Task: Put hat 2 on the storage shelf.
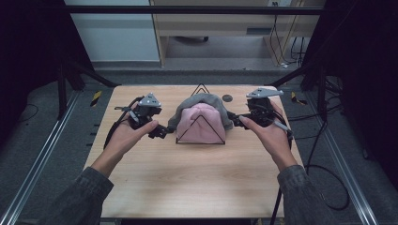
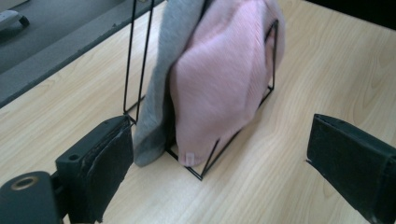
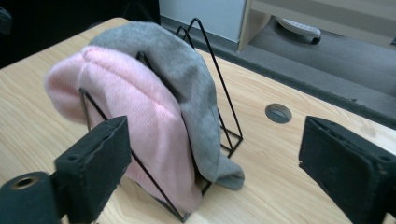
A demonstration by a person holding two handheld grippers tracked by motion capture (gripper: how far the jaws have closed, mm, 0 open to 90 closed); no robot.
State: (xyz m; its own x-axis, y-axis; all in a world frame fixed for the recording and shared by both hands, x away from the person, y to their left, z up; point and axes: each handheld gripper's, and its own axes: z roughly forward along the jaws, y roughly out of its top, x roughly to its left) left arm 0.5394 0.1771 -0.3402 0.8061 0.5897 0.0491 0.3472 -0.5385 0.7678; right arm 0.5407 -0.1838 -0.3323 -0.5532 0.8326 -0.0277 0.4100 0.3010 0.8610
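A black wire rack (image 1: 201, 132) of triangular frames stands at the middle of the wooden table (image 1: 187, 183). A pink knit hat (image 1: 199, 123) sits in its front slot and a grey knit hat (image 1: 206, 99) drapes behind it. The pink hat (image 2: 224, 79) and the grey hat (image 2: 161, 93) fill the left gripper view; the pink hat (image 3: 140, 107) and the grey hat (image 3: 187, 79) also show in the right gripper view. My left gripper (image 1: 162, 132) is open just left of the rack, my right gripper (image 1: 236, 121) open just right of it. Neither holds anything.
A small round grey grommet (image 1: 227, 98) sits in the tabletop behind the rack's right side. Black frame legs stand at the far corners. Bare wood lies in front of the rack between the person's sleeves. Cables trail on the floor at the right.
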